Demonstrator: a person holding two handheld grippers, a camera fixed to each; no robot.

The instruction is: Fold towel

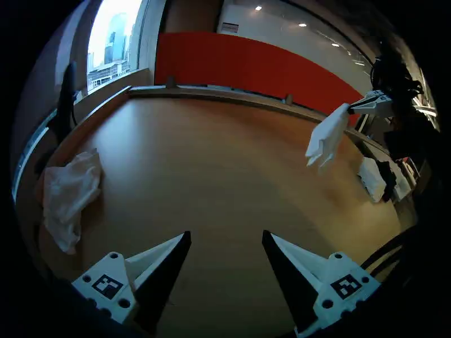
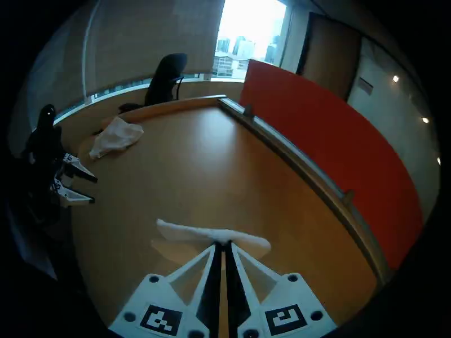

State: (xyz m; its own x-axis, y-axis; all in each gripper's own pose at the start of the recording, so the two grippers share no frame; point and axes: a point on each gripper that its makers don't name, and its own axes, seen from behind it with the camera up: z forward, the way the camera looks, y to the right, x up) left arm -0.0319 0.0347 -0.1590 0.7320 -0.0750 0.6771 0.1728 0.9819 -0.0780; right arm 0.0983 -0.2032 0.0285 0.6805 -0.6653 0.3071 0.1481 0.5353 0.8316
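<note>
Right gripper [image 2: 223, 244] pinches towel [image 2: 191, 232] (dangling), left gripper [image 1: 225, 234] spread

Table [image 1: 225, 163]: wood look, smooth, low sheen with soft glare. Towel [image 2: 211, 232]: white cloth, matt, soft folds. Cloth [image 1: 67, 194] at table edge: white, crumpled, matt. Left gripper [image 1: 225, 234] and right gripper [image 2: 224, 244]: white matt plastic bodies, black matt inner finger faces, flat printed black-and-white markers. Partition [image 1: 253, 62]: red, flat, matt. Chair [image 2: 166, 73]: black, dull.
</note>
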